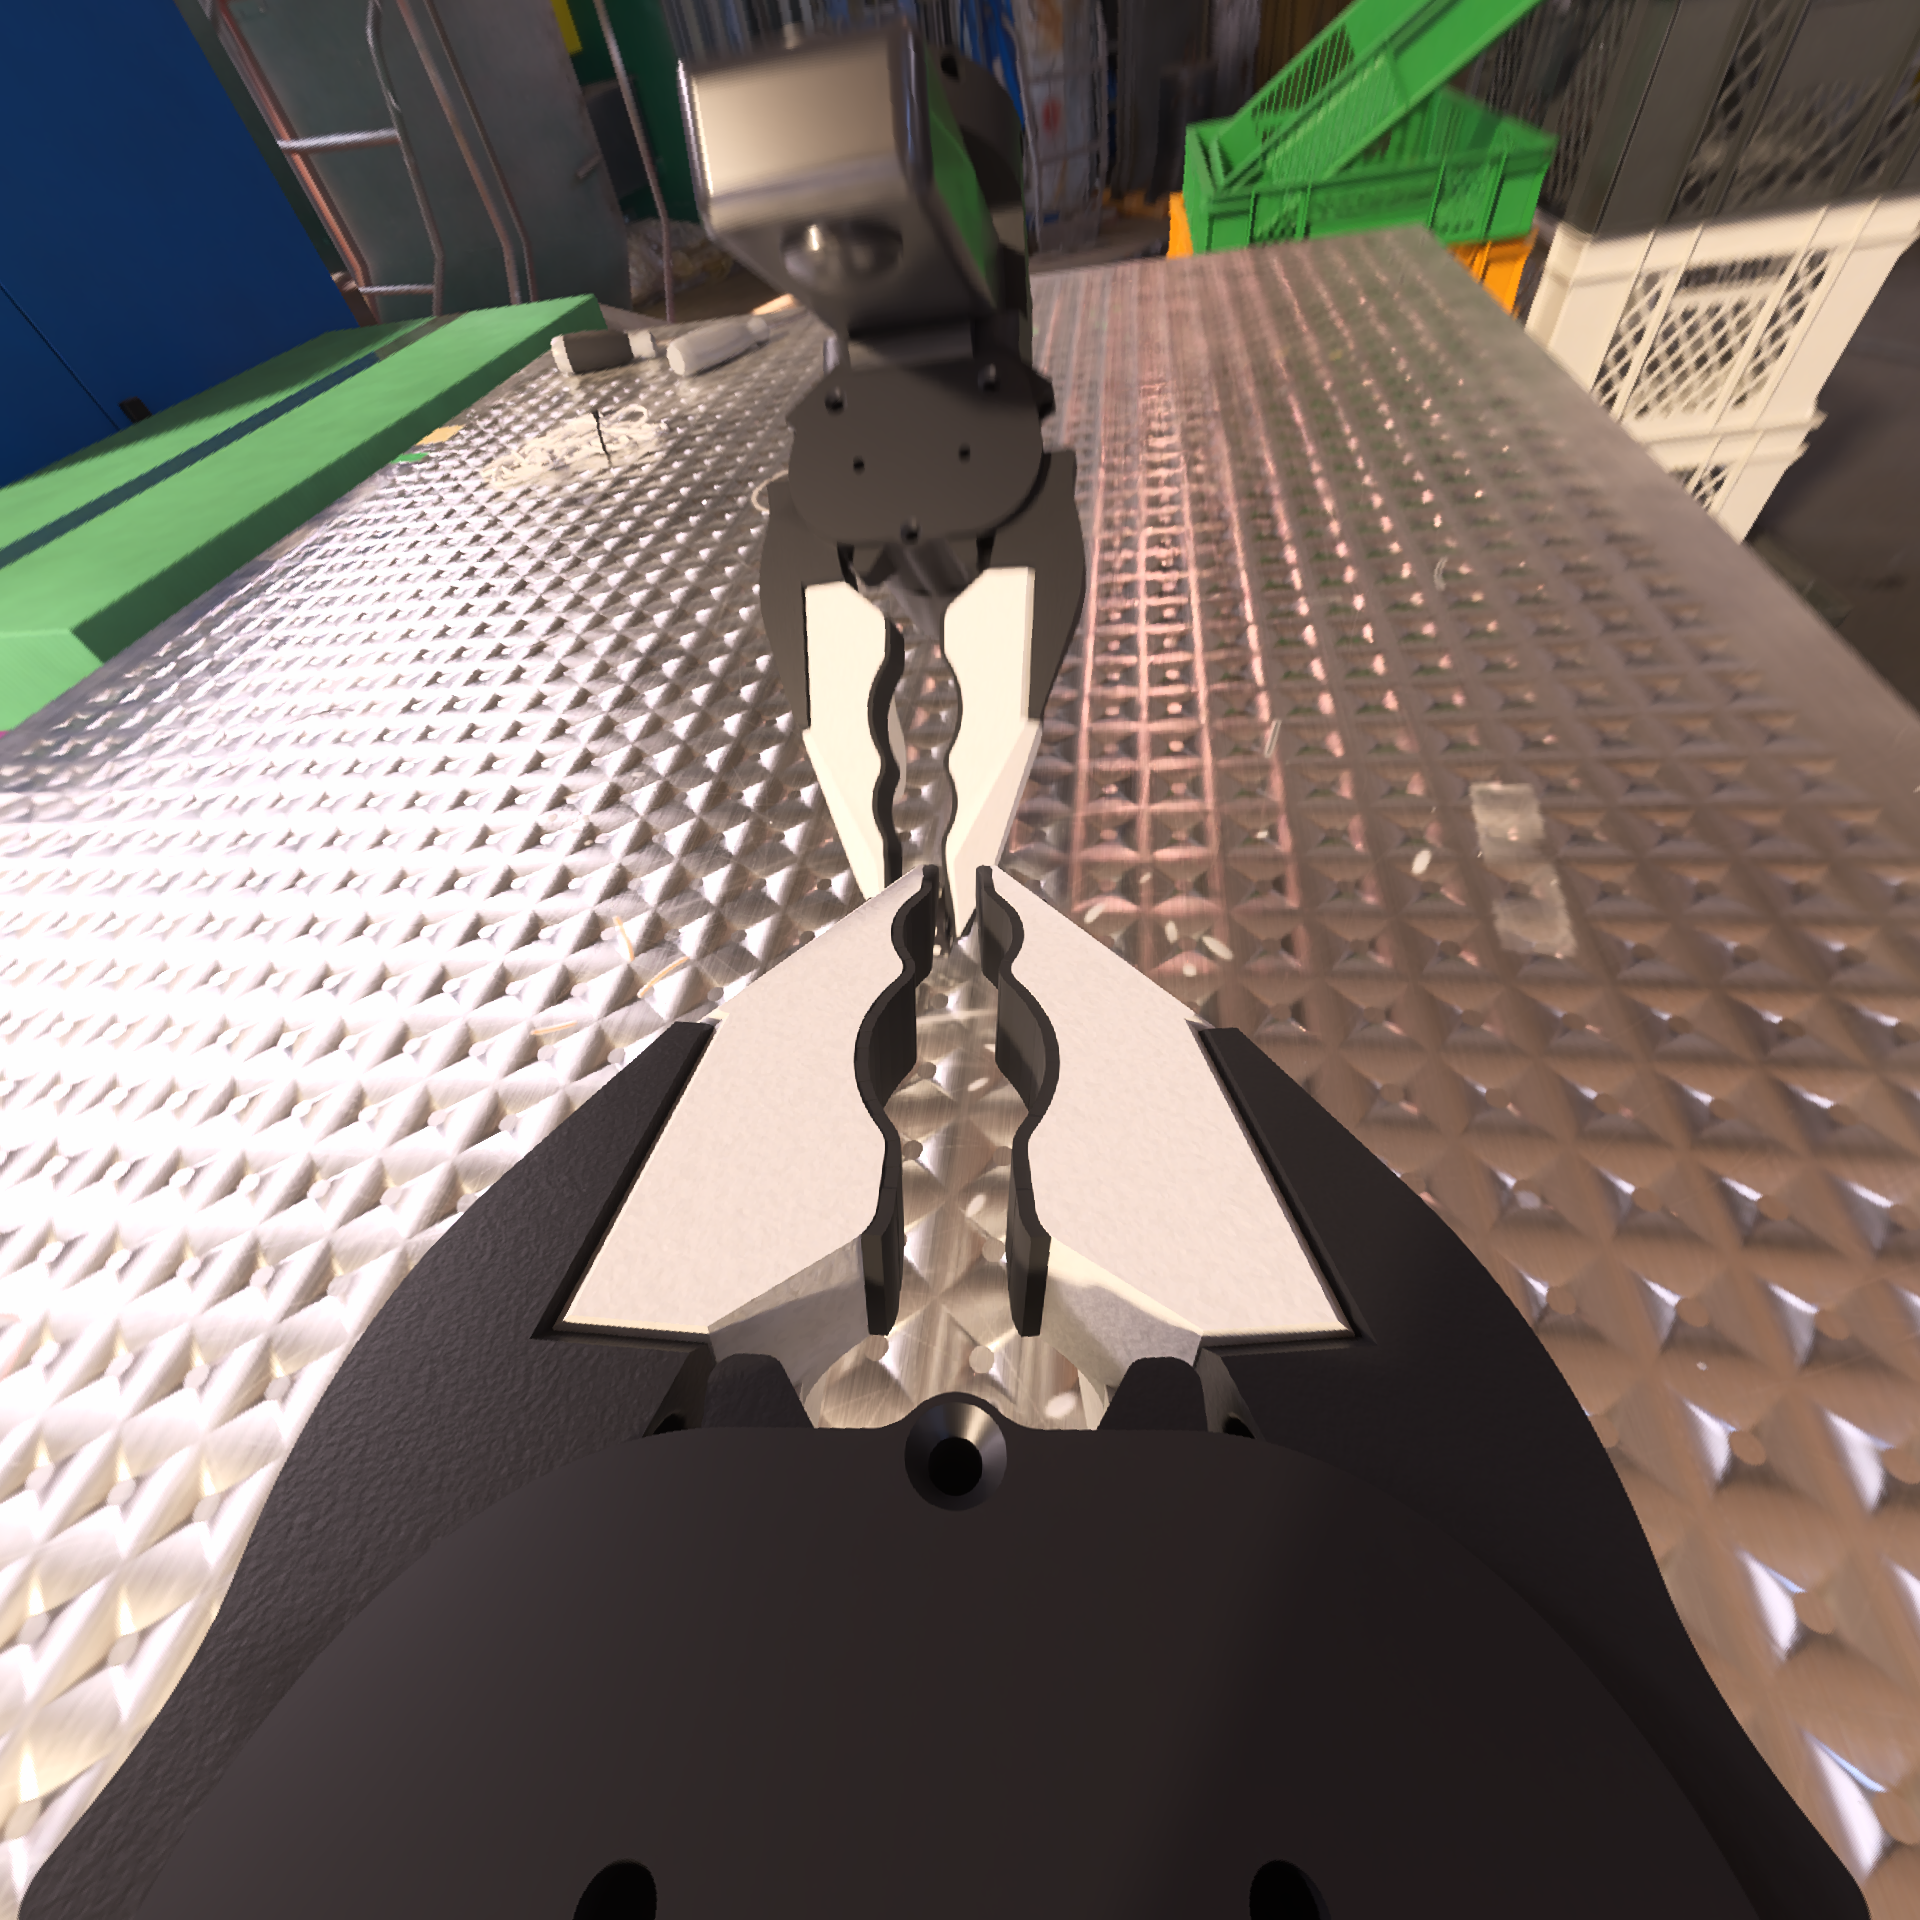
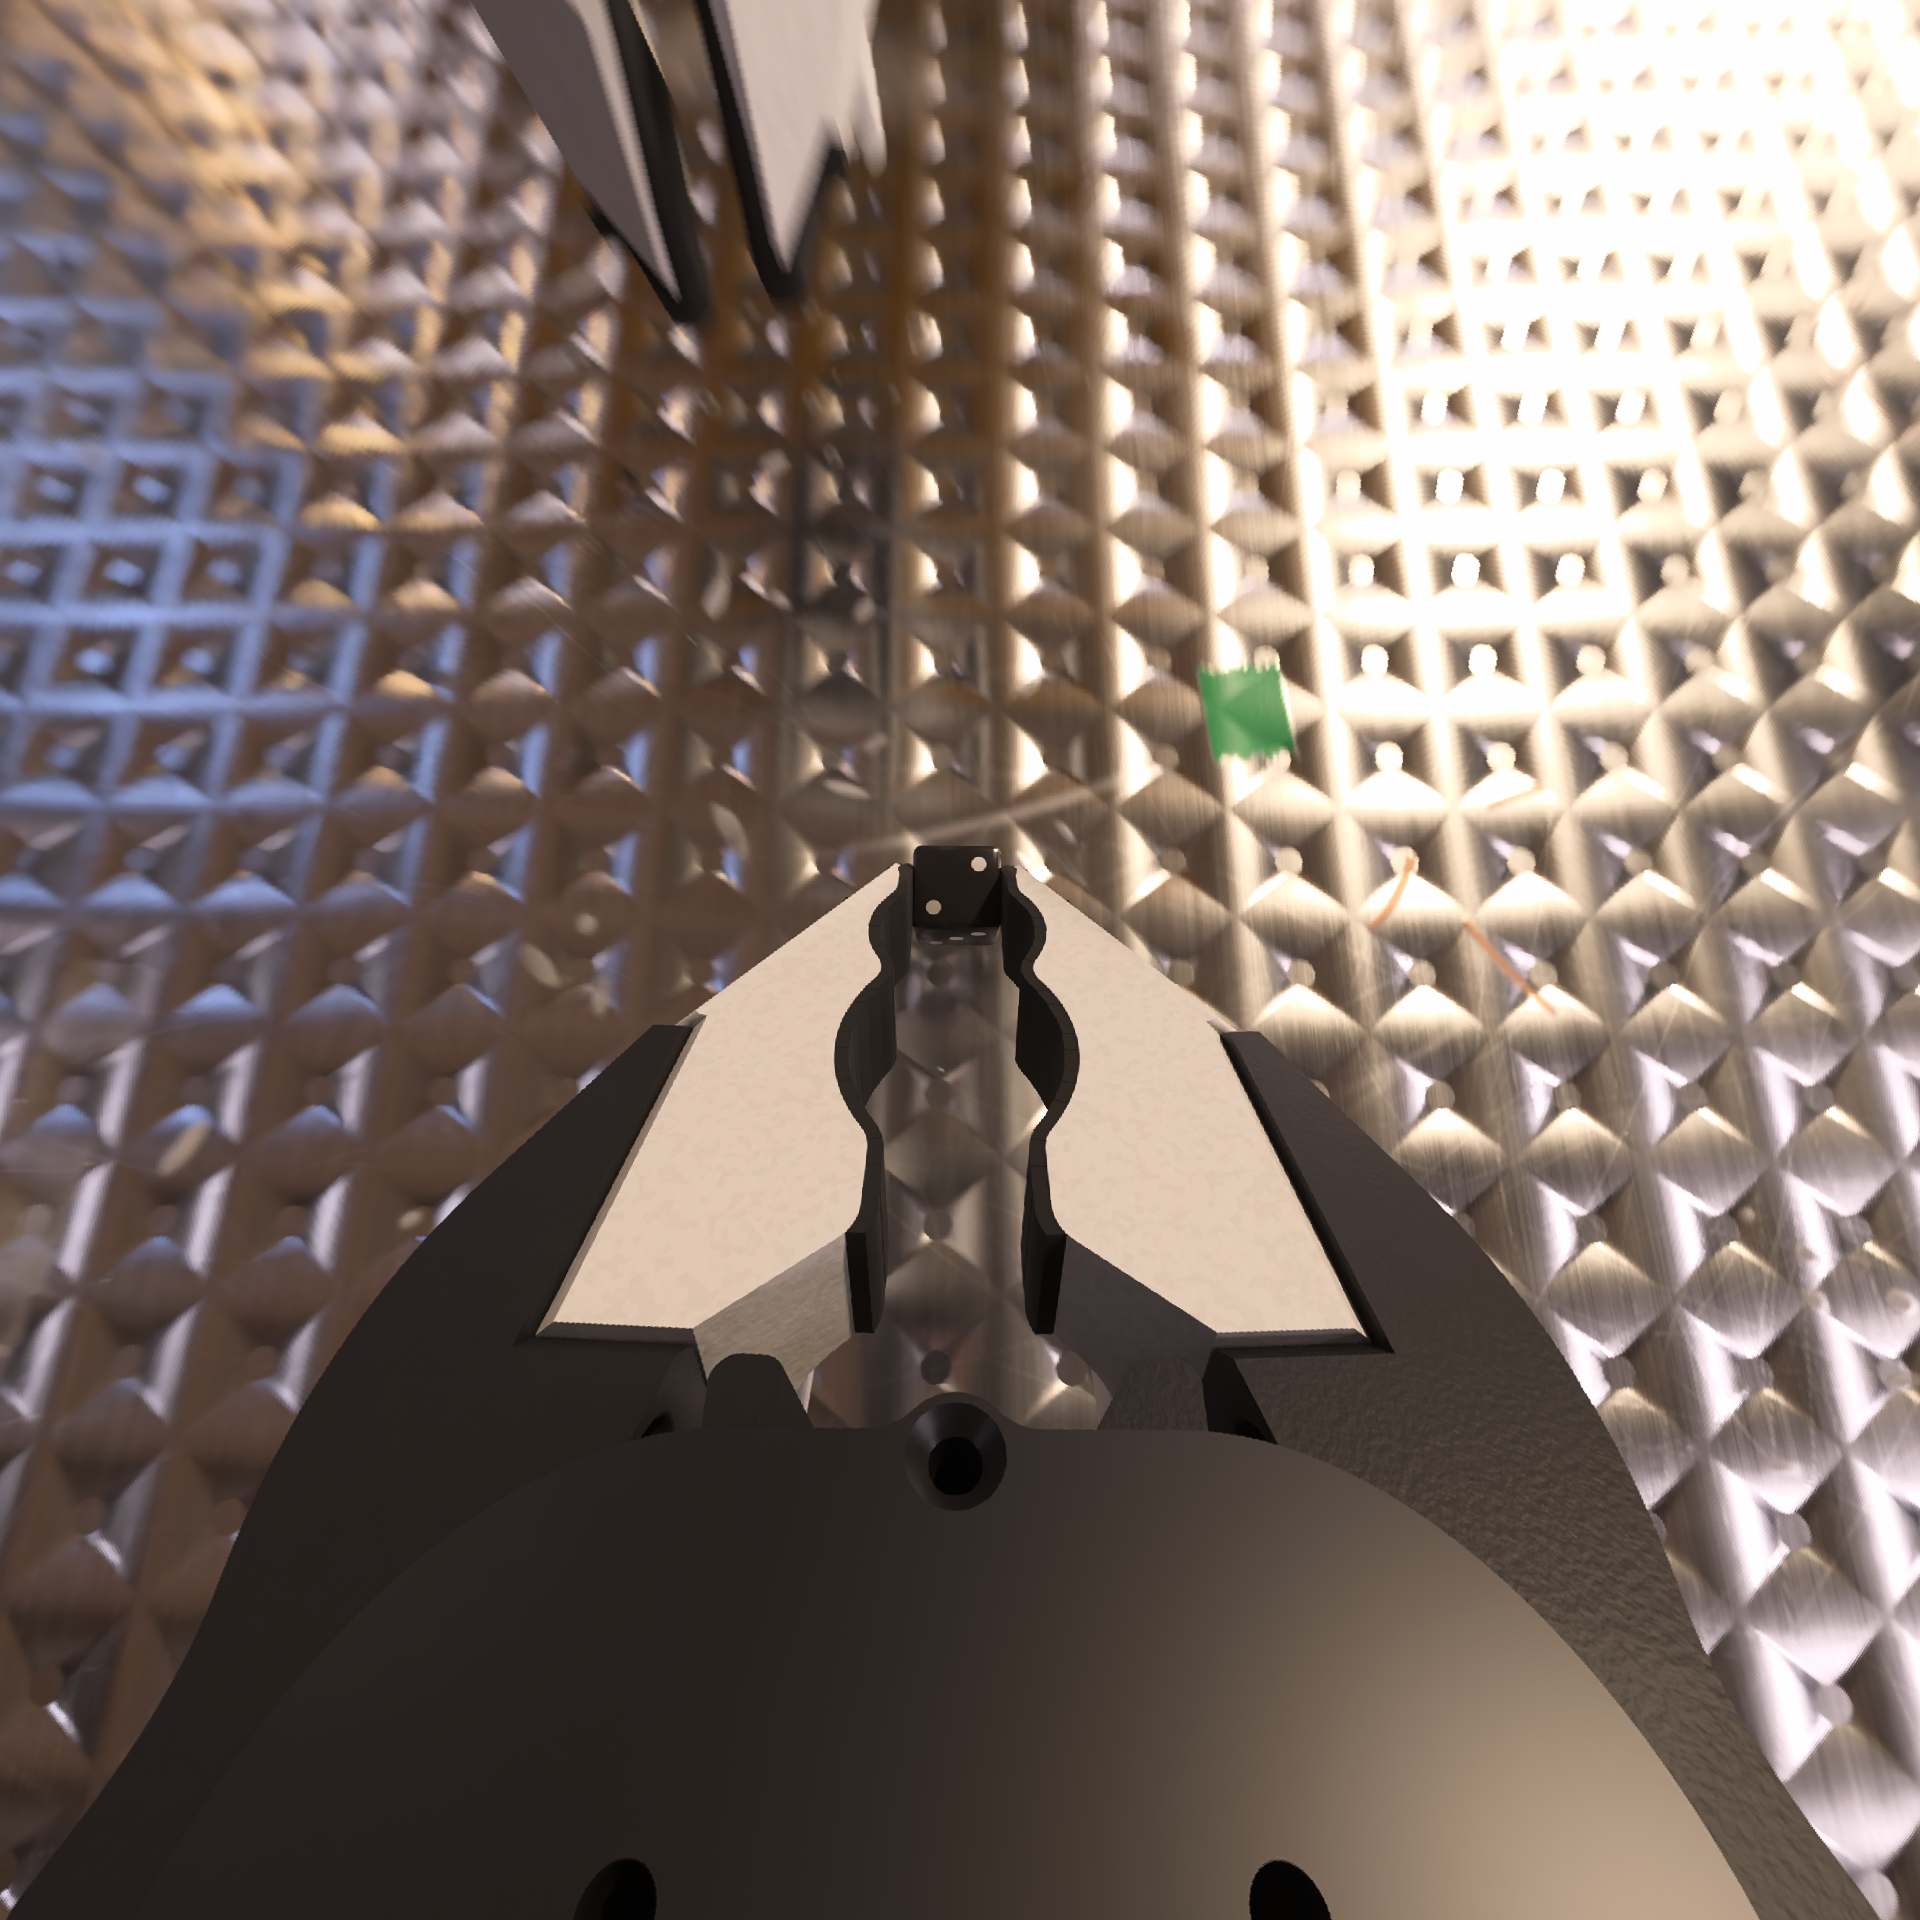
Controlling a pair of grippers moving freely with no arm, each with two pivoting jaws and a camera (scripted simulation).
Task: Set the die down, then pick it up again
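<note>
A small black die (image 2: 956,883) with white pips sits between the fingertips of my right gripper (image 2: 956,894), which is shut on it. The die is just above or on the embossed metal table (image 2: 1455,1039); its reflection shows right beneath it. In the left wrist view the right gripper (image 1: 925,857) points steeply down at the table, and the die is hidden behind my left fingertips. My left gripper (image 1: 958,899) is shut and empty, its tips almost meeting the right gripper's tips. It also shows at the top of the right wrist view (image 2: 732,281).
A green beam (image 1: 208,499) lies along the table's (image 1: 416,831) left edge. Two white cylinders (image 1: 665,348) lie at the far end. Green crates (image 1: 1351,177) and a white crate (image 1: 1714,343) stand beyond the table. A green scrap (image 2: 1245,715) and a strip of clear tape (image 1: 1517,862) lie on the table.
</note>
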